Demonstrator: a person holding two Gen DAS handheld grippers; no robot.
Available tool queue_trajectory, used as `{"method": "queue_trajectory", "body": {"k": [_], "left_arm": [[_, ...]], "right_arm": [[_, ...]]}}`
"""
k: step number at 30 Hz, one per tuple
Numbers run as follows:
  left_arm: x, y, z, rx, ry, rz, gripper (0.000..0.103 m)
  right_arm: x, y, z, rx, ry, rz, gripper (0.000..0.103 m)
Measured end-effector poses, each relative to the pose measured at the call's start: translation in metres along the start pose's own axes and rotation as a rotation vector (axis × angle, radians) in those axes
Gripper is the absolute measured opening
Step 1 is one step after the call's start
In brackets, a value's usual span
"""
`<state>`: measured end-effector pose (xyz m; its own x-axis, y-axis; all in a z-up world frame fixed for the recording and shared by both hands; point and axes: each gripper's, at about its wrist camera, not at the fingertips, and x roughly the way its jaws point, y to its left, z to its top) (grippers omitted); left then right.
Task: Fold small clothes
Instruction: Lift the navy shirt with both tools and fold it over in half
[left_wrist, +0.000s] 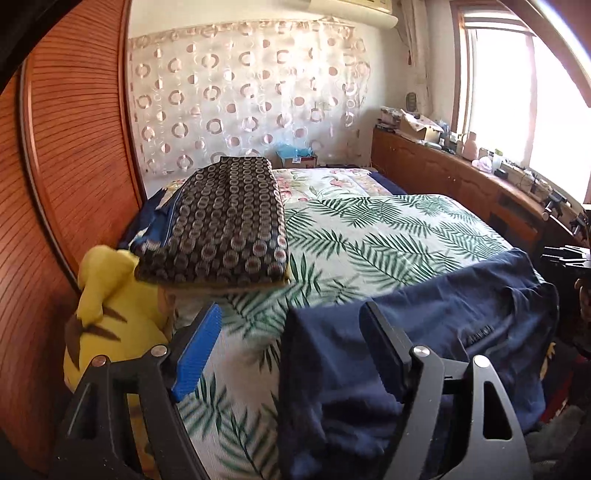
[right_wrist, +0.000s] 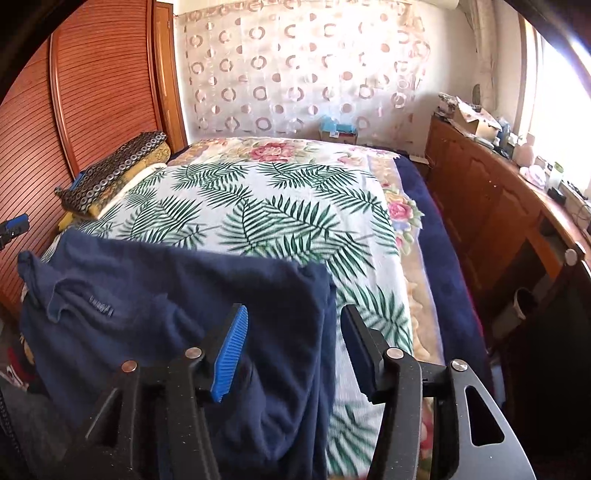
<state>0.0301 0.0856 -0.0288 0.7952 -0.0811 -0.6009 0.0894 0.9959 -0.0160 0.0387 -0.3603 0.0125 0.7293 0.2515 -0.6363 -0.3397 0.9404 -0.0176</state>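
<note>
A navy blue garment (left_wrist: 424, 332) lies rumpled across the near end of the bed and hangs over its edge; it also shows in the right wrist view (right_wrist: 166, 302). My left gripper (left_wrist: 291, 321) is open, its jaws straddling the garment's left corner just above it. My right gripper (right_wrist: 293, 325) is open, its jaws straddling the garment's right corner. Neither gripper holds any cloth. The left gripper's blue pad shows at the far left of the right wrist view (right_wrist: 14, 225).
The bed has a palm-leaf cover (right_wrist: 266, 206) over a floral quilt (right_wrist: 399, 210). A patterned dark pillow (left_wrist: 225, 225) and a yellow plush toy (left_wrist: 107, 317) lie on the left by the wooden wardrobe (left_wrist: 74, 147). A cluttered wooden cabinet (right_wrist: 491, 192) runs along the right.
</note>
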Motion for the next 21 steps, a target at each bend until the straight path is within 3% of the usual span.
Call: {"method": "queue_trajectory", "body": {"k": [6,11,14,21], "left_arm": [[0.046,0.007,0.021,0.018,0.076,-0.013,0.078],[0.077,0.012,0.015,-0.011,0.16,-0.057,0.077],[0.091,0.011,0.004,-0.004,0.218,-0.066,0.05],[0.097,0.014,-0.012,-0.045,0.274,-0.119,0.046]], "right_arm": [[0.043,-0.006,0.01,0.018,0.027,0.01,0.055],[0.066,-0.011,0.01,0.026,0.09,-0.03,0.055],[0.073,-0.015,0.008,0.032,0.117,-0.006,0.055],[0.084,-0.019,0.013,0.032,0.145,0.027,0.055]]}}
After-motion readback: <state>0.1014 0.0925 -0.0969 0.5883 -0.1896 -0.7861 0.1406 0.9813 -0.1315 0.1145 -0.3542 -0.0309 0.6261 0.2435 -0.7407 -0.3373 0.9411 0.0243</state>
